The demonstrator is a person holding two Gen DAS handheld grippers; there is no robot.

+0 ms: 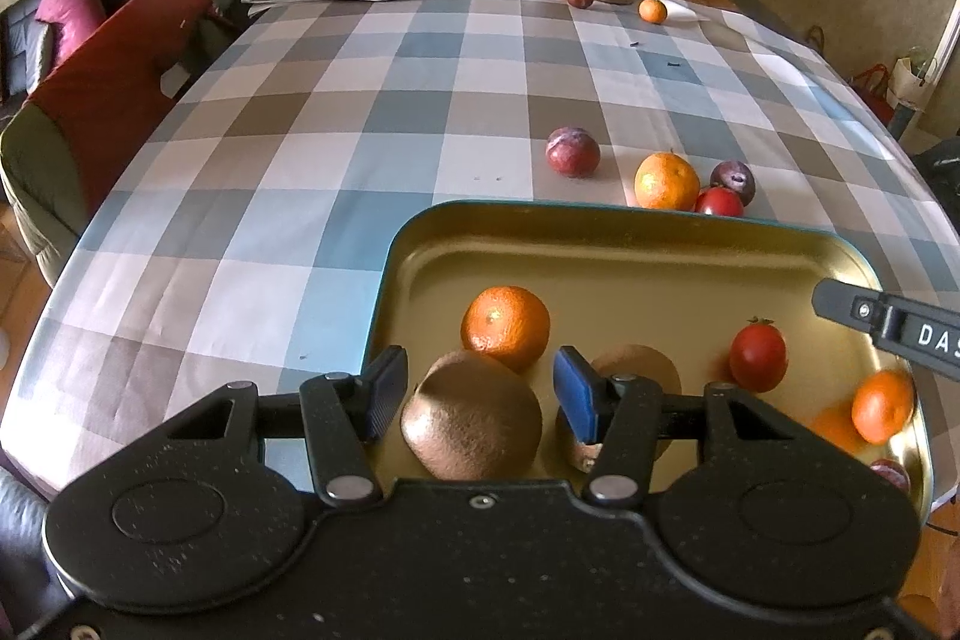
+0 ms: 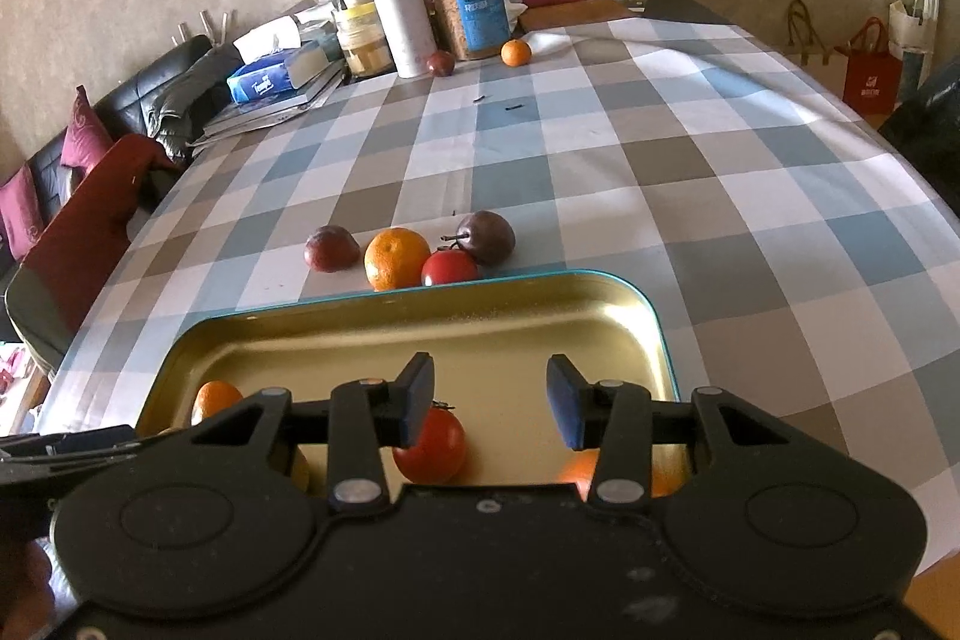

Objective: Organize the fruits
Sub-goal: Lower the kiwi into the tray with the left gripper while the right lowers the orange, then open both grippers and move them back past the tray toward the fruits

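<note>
Left gripper [image 1: 474,391] spread around kiwi [image 1: 471,418] inside tray [image 1: 600,232], pads not pressing: likely mid-drop. Next: fetch plum [image 1: 572,151] beyond tray.

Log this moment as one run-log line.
left claw: open over kiwi | right claw: open, empty | tray: part-filled

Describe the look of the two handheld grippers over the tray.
Both are alike: the left gripper and right gripper have speckled matte-black bodies with round bosses, silver rivets on black linkage arms, and blue ribbed pads. The right one, seen from the left camera, bears white letters "DAS".
</note>
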